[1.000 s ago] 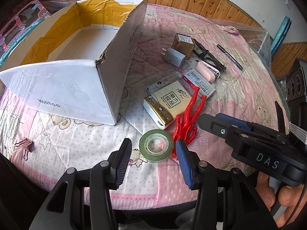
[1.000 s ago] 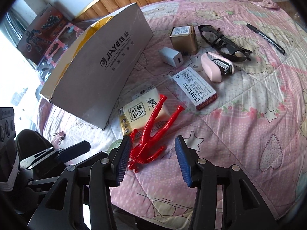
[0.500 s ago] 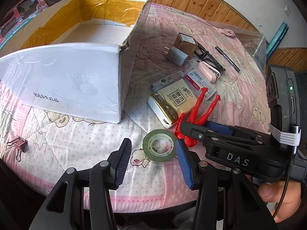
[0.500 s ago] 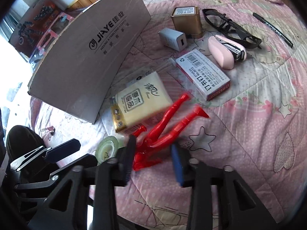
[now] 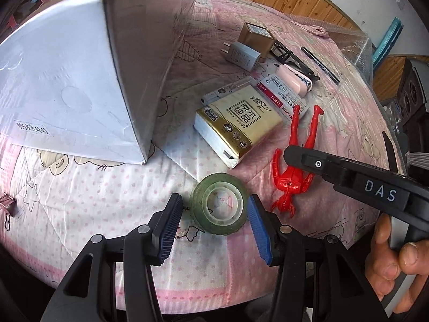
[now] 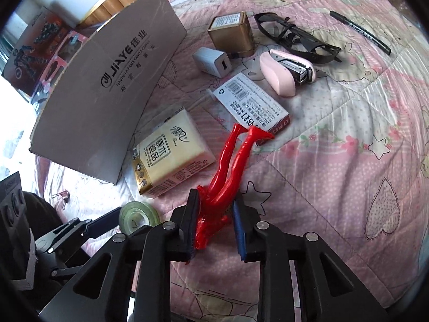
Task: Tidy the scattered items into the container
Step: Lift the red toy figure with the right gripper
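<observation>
A green tape roll point(image 5: 218, 208) lies flat on the pink quilt, and my left gripper point(image 5: 214, 204) stands open around it, one pad on each side. To its right lies a red toy figure point(image 5: 293, 177). My right gripper point(image 6: 215, 201) is shut on the red toy figure point(image 6: 233, 158) at the torso, with the legs pointing away over the staple box point(image 6: 252, 104). The cardboard box point(image 5: 67, 67) stands at the left, its inside hidden from both views.
Scattered beyond the figure are a tissue pack point(image 5: 238, 123), pink stapler point(image 6: 284, 72), white charger point(image 6: 214, 61), gold tin point(image 6: 233, 32), black glasses point(image 6: 292, 35) and pen point(image 6: 359, 30). A binder clip point(image 5: 6, 206) lies near the quilt's left edge. A hand point(image 5: 396, 255) holds the right gripper.
My left gripper moved forward until its fingers straddle the tape roll. My right gripper advanced onto the red figure and its fingers came together on it.
</observation>
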Demonstrator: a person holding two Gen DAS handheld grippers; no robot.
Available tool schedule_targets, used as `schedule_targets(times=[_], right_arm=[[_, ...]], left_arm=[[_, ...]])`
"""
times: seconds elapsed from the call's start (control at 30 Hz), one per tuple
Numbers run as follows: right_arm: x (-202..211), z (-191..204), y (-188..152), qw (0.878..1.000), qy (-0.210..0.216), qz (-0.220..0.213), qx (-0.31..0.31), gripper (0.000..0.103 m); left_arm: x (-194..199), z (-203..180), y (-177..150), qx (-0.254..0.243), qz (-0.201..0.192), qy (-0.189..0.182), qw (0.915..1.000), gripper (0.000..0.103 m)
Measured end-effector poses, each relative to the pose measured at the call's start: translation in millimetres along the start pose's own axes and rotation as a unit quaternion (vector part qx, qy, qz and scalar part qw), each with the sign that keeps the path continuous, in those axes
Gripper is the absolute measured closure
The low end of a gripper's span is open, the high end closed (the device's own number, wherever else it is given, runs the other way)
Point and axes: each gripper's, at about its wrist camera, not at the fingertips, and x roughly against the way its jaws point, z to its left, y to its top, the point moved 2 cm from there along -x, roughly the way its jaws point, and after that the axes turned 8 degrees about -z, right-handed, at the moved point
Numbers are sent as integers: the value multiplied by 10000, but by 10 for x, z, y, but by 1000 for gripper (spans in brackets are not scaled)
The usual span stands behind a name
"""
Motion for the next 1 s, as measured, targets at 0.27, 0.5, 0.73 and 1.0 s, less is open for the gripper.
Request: schedule_targets(times=[0.27,0.5,0.73,1.0], right_arm=[[45,79,1,9998,-5,-78,167,87],[209,110,43,9995,87,-305,51,87],[340,-1,33,9989,209,-388,-174,87],[417,-111,38,9975,342,-427,-453,87]], left_arm=[[-7,-86,-4,-336,-158,50,9993,54],[102,-126,5,-326,-291,-7,9990,54],[186,-214,6,-414,-333,165,9985,54],[267,-271,2,-497,-356,388,9974,54]])
